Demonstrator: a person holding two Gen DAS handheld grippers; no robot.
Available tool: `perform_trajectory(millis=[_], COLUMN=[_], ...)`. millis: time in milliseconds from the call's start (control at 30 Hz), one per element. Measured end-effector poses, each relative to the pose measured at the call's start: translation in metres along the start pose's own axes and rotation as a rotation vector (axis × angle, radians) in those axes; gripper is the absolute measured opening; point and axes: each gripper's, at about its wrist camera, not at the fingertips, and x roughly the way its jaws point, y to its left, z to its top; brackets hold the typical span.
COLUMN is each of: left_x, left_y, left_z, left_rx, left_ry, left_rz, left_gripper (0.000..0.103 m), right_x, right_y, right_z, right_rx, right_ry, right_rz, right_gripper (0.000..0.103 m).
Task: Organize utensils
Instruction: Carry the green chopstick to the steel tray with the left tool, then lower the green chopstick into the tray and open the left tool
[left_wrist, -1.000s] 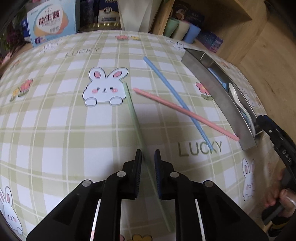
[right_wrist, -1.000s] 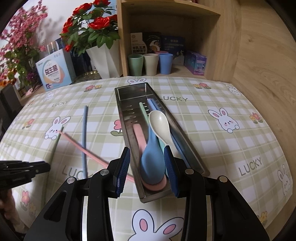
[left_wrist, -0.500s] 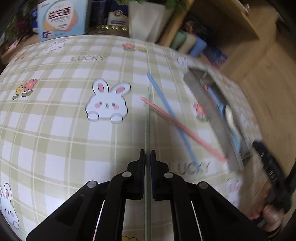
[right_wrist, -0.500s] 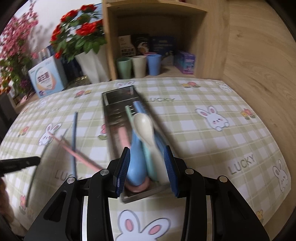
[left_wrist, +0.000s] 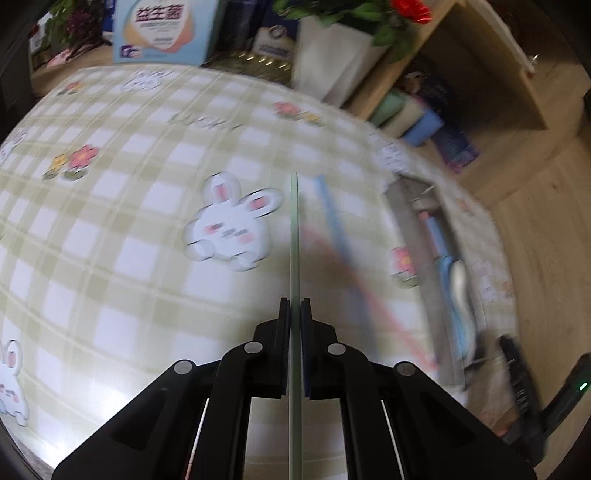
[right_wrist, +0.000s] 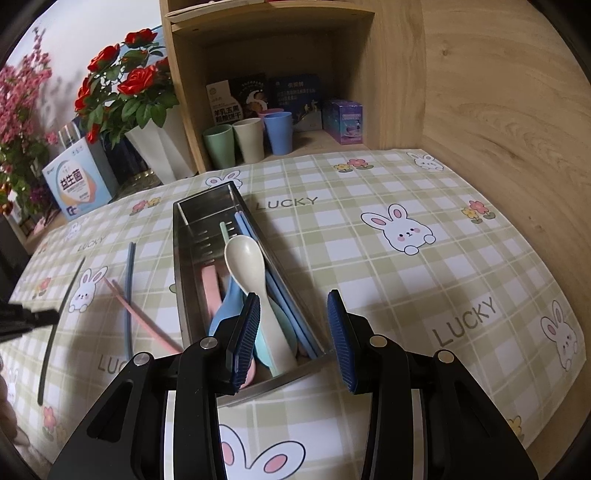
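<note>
The left gripper (left_wrist: 294, 308) clamps a green chopstick (left_wrist: 294, 236) running up the frame's centre; thin, stiff, light and probably slippery, it may pivot unless gripped nearer mid-length; the right gripper (right_wrist: 294, 334) gapes empty over the steel tray (right_wrist: 180, 258) at lower centre.

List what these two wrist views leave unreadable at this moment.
- Left wrist view: motion blur smears the pink chopstick and the steel utensil tray; its contents blend together.
- Left gripper: the pale green chopstick runs off the bottom edge.
- Right wrist view: the right gripper covers the tray's near end, hiding the spoon handles.
</note>
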Motion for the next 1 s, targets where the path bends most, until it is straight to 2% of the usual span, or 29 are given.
perform_trajectory(millis=[233, 333, 400, 633, 800, 900, 1000], left_x=[0.030, 0.047, 0.060, 0.095, 0.108, 0.108, 0.090], left_y=[-0.086, -0.122, -0.134, -0.162, -0.162, -0.166, -0.164], left_z=[0.019, 0.023, 0.023, 0.022, 0.022, 0.021, 0.025], left_rx=[-0.016, 0.000, -0.023, -0.019, -0.019, 0.049, 0.145], left_ry=[0.040, 0.028, 0.048, 0.089, 0.137, 0.171, 0.152], left_rz=[-0.149, -0.161, -0.158, -0.107, -0.132, -0.166, -0.197], left_gripper=[0.005, 0.005, 0.005, 0.005, 0.005, 0.007, 0.012], right_x=[-0.006, -0.011, -0.015, -0.019, -0.021, -0.024, -0.029], right_y=[-0.009, -0.017, -0.024, -0.039, -0.037, -0.035, -0.031], right_z=[0.009, 0.013, 0.014, 0.012, 0.009, 0.011, 0.013], right_rx=[0.008, 0.013, 0.021, 0.051, 0.041, 0.040, 0.032], right_ry=[-0.022, -0.031, -0.036, -0.032, -0.024, -0.028, -0.040], right_rz=[-0.005, -0.019, -0.031, -0.052, -0.055, -0.052, -0.050], right_gripper=[0.038, 0.038, 0.038, 0.038, 0.038, 0.038, 0.038])
